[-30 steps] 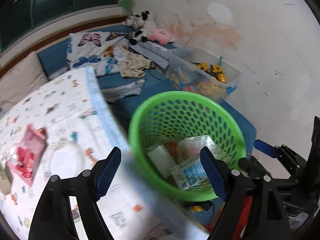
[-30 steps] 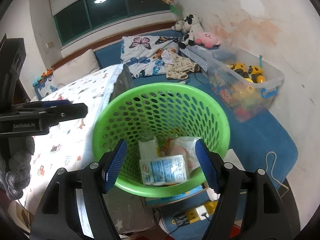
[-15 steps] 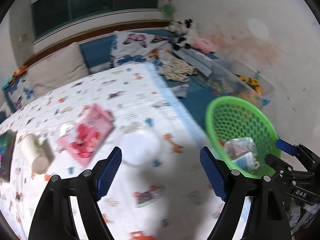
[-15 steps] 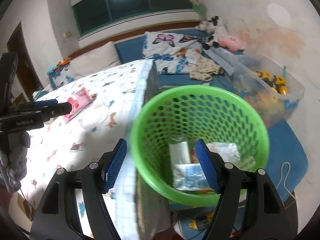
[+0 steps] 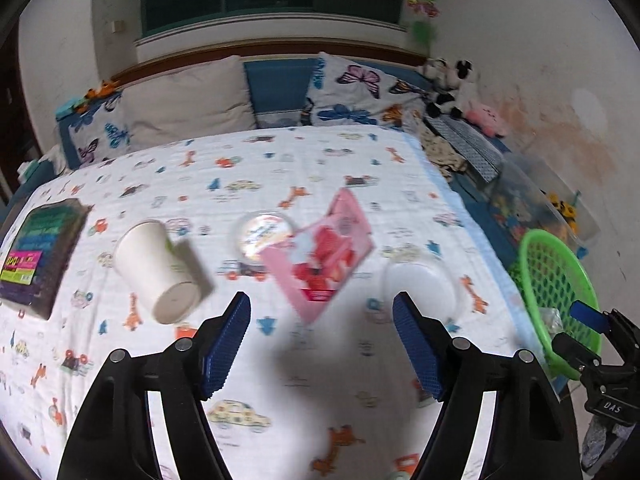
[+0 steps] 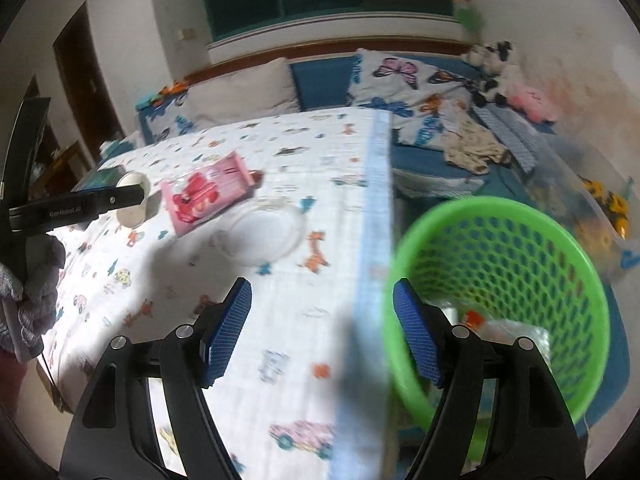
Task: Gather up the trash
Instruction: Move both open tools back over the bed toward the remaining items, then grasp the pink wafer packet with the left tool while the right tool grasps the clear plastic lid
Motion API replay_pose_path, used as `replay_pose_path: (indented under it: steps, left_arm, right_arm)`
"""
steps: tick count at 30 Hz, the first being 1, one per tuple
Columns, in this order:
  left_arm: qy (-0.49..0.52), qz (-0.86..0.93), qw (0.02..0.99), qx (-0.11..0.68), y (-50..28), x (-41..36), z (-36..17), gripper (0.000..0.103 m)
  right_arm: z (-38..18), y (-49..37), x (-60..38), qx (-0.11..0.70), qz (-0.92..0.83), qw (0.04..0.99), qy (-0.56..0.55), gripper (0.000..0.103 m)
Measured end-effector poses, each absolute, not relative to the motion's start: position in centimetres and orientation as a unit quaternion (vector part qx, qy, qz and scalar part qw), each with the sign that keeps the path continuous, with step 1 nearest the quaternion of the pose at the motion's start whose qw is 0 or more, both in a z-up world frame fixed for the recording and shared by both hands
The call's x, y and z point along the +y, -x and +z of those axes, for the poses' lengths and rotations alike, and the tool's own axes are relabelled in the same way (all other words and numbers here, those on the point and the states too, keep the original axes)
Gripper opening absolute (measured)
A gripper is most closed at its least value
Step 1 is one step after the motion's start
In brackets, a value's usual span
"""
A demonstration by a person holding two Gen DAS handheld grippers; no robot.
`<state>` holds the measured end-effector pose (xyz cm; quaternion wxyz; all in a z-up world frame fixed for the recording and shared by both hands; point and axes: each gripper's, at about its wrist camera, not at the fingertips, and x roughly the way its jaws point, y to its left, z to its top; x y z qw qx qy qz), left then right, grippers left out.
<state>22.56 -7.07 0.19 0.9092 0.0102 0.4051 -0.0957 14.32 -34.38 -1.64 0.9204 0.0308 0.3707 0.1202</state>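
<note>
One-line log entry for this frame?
left gripper: open, empty, over table | right gripper: open, empty | cup, pink wrapper uncollected | basket: holds trash

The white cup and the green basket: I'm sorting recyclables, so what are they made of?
The white cup looks like matte paper: opaque, dull walls, though blur leaves it uncertain. The green basket looks like glossy moulded plastic, its wall a regular grid of holes.

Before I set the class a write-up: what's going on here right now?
Someone is clearing trash off a table. Both tools are open and empty: the left tool faces a pink wrapper, a paper cup and a clear lid; the right tool is beside the green basket, which holds some trash.
</note>
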Motion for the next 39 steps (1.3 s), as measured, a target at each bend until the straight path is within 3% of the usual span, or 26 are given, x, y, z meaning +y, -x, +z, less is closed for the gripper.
replay_pose_path:
  steps: [8, 35, 39]
  left_arm:
    - [0.002, -0.085, 0.911, 0.403, -23.5, -4.3, -0.1, 0.071]
    - [0.019, -0.105, 0.897, 0.428, -28.9, -3.5, -4.1, 0.071]
    - [0.015, -0.115, 0.897, 0.427, -29.5, -3.9, -4.4, 0.066]
  right_arm:
    - [-2.5, -18.1, -29.7, 0.385, 0.164, 0.908, -0.006, 0.085]
    - [-8.2, -25.7, -24.9, 0.441, 0.17, 0.881, 0.038, 0.092]
    - [-8.3, -25.7, -25.0, 0.438, 0.168, 0.882, 0.039, 0.091]
